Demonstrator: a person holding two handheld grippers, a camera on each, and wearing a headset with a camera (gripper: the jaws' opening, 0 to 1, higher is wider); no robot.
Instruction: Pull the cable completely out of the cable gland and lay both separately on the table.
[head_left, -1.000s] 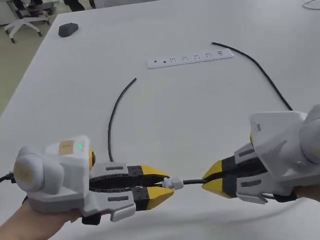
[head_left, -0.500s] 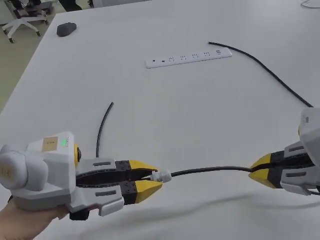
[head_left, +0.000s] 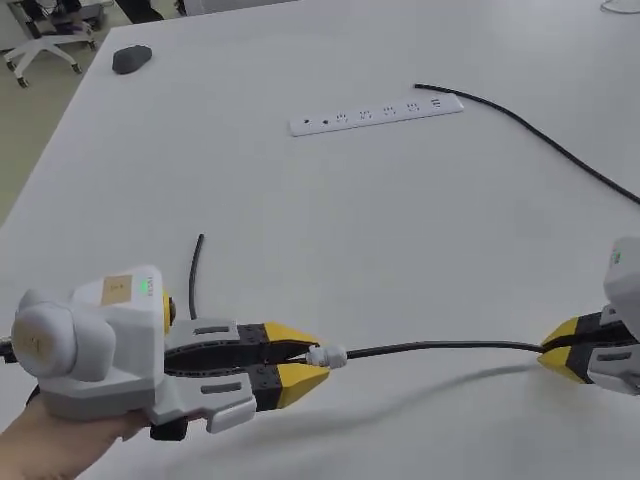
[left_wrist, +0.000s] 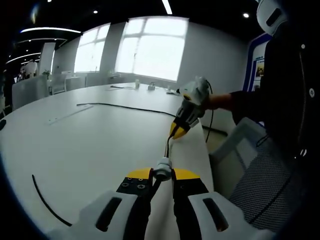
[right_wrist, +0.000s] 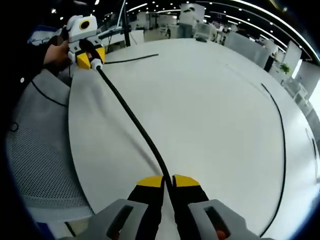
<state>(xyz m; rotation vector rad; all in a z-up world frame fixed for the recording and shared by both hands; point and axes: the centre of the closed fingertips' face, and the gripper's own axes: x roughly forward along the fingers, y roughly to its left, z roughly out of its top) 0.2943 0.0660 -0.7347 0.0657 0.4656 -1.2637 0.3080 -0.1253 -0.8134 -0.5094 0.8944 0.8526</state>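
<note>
I hold the left gripper (head_left: 320, 359) clamped on the gland (head_left: 329, 354) at its tips. Right gripper (head_left: 548, 357), well apart, grips the cable (head_left: 440, 347) stretched between them above the table (head_left: 350, 230).

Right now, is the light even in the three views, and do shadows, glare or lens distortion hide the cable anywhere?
Head view: even, soft light; the cable throws a faint shadow on the white table. Left gripper view: the windows are blown out, yet the cable gland is sharp. Right gripper view: fisheye bends the table edge; the cable reads clearly.
</note>
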